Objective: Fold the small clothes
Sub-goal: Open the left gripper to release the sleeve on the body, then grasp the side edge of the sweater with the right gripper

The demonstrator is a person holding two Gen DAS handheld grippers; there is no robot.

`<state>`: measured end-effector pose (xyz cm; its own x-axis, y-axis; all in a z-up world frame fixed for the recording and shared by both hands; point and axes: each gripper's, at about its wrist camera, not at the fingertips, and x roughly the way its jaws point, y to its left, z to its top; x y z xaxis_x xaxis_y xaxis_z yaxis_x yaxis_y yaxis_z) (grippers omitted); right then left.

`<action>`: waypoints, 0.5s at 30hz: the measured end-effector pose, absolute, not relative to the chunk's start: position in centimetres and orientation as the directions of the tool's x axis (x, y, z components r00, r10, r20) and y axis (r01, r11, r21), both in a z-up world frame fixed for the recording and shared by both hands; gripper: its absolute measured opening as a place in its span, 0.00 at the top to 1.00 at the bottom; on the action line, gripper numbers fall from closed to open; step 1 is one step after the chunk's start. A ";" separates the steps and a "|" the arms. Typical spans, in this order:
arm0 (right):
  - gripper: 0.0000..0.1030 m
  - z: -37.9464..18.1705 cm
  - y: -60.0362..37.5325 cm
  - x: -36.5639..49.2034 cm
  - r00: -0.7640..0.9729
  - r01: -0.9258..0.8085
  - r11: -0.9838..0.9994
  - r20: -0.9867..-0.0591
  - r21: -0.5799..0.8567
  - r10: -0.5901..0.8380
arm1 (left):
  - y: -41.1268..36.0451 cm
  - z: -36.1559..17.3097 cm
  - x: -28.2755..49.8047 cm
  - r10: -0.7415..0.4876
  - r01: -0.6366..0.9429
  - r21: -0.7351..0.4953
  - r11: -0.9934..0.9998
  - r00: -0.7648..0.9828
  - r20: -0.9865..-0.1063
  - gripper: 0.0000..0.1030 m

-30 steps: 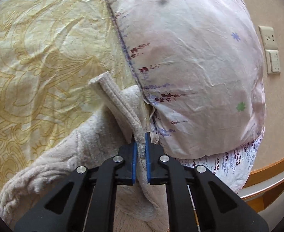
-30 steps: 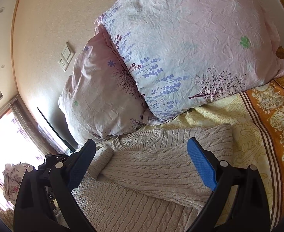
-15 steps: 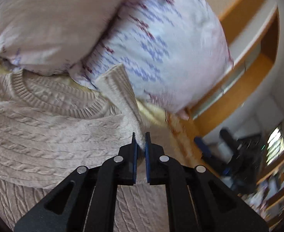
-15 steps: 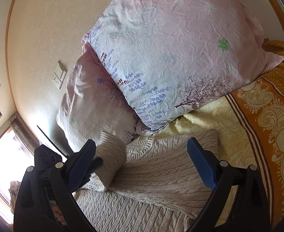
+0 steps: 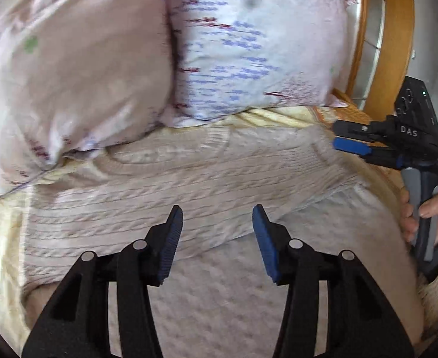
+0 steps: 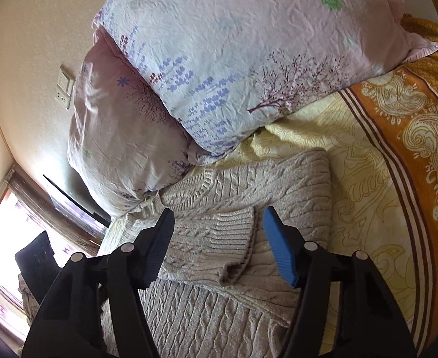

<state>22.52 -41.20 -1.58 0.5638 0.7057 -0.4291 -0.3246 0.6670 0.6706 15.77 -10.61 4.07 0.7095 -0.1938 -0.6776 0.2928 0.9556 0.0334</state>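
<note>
Beige cable-knit sweater (image 6: pixel 248 208) lies flat on the yellow patterned bedsheet (image 6: pixel 365 179), its collar at 12 o'clock touching two pink floral pillows (image 6: pixel 234 59). One ribbed-cuff sleeve (image 6: pixel 219 244) is folded across its chest. Left tool (image 5: pixel 217 232) hovers over the sweater, blue pads wide apart and empty. Right tool (image 6: pixel 216 244) hangs above the cuff, likewise spread wide and empty.

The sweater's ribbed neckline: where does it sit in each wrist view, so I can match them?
Left wrist: the ribbed neckline arcs just above picture centre, below the pillows.
Right wrist: the neckline lies left of centre, above the folded sleeve cuff.
Shared landmark: the floral pillow, its lower edge right beside the neckline in both.
</note>
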 end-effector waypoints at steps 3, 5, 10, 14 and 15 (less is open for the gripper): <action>0.43 -2.3 -40.2 22.8 0.532 -0.314 0.696 -0.487 0.646 0.693 | -4.3 4.3 14.4 -0.016 0.149 0.139 0.979 0.739 -0.674 0.53; 0.43 -2.7 -39.7 23.0 0.523 -0.306 0.724 -0.526 0.619 0.671 | -0.4 4.1 13.7 0.068 0.073 0.175 0.982 0.727 -0.683 0.53; 0.55 -2.8 -38.1 22.6 0.505 -0.344 0.766 -0.580 0.543 0.639 | 5.3 2.9 12.0 0.118 0.028 0.185 0.982 0.674 -0.729 0.52; 0.87 -2.7 -38.0 22.5 0.506 -0.356 0.768 -0.581 0.532 0.637 | 6.4 1.8 12.1 0.125 0.032 0.194 0.980 0.660 -0.741 0.50; 0.88 -2.8 -38.1 22.6 0.509 -0.350 0.766 -0.577 0.539 0.639 | 6.6 1.6 12.1 0.130 0.022 0.192 0.981 0.659 -0.741 0.50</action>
<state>22.57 -38.13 -2.77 0.5087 0.6388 -0.5773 -0.3498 0.7660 0.5394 12.15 6.63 1.59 0.6592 0.1301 -0.7406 0.0220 0.9812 0.1920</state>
